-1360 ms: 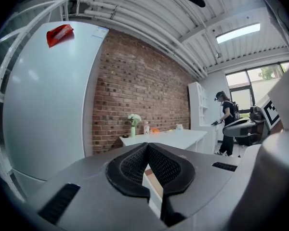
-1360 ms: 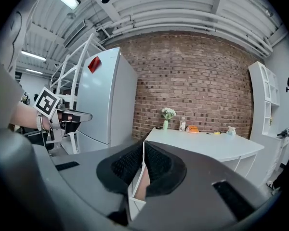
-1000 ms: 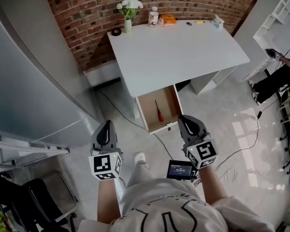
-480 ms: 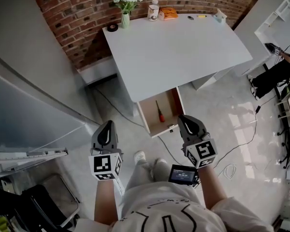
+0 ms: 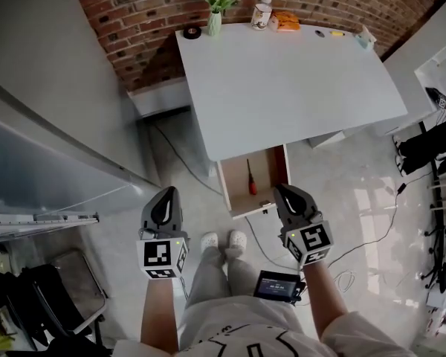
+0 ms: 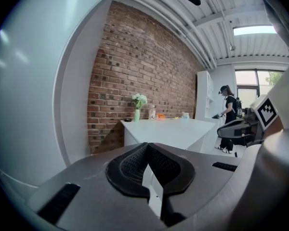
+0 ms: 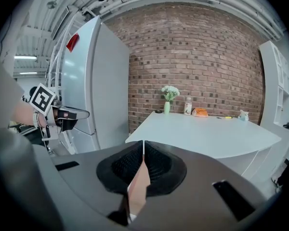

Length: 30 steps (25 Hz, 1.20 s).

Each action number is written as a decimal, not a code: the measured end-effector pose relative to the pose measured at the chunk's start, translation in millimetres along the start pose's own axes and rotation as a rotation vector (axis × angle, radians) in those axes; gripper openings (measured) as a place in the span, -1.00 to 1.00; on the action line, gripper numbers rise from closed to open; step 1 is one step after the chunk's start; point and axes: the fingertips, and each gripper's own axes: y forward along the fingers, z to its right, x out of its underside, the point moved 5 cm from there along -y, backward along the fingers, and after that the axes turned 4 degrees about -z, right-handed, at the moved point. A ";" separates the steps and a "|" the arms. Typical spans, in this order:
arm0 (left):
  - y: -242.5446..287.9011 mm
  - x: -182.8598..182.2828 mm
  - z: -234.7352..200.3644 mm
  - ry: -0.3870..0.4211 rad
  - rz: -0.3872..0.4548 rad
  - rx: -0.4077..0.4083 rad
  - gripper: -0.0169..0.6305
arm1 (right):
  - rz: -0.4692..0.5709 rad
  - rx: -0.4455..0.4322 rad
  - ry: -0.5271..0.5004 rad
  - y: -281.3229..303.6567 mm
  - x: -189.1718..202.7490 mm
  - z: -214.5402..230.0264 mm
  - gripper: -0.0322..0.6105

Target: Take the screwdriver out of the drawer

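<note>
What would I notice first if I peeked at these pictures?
The big white table against the red brick wall stands out, with a vase of white flowers at its far edge. Under its near edge a wooden drawer hangs open with a red-handled screwdriver lying inside. Nearest you, the left gripper and right gripper point toward it, both shut and empty.

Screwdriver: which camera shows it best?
Head view: it looks down into the open drawer, where the red-handled screwdriver lies in plain sight. Both gripper views show only the white table from the side, and the screwdriver is not visible.
</note>
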 end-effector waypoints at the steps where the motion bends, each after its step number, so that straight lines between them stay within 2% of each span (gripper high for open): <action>1: 2.3 3.0 0.2 -0.003 -0.006 -0.009 -0.92 | -0.018 -0.008 0.003 3.5 3.6 2.2 -0.83; 3: 7.0 9.9 0.4 -0.009 -0.017 -0.025 -0.92 | -0.057 -0.027 0.005 10.6 11.7 5.4 -0.83; 7: 20.1 28.3 3.5 -0.019 -0.037 -0.044 -0.92 | -0.046 -0.058 0.002 28.2 37.1 14.2 -0.83; 21: 67.4 103.0 8.5 -0.043 -0.103 -0.044 -0.92 | -0.192 -0.089 0.051 96.6 135.2 30.4 -0.83; 25: 78.2 124.6 4.1 -0.050 -0.121 -0.046 -0.92 | -0.253 -0.038 0.136 120.5 164.2 41.6 -0.83; 30: 91.6 143.9 -3.8 -0.060 -0.132 -0.052 -0.92 | -0.304 -0.049 0.209 147.9 191.3 47.8 -0.83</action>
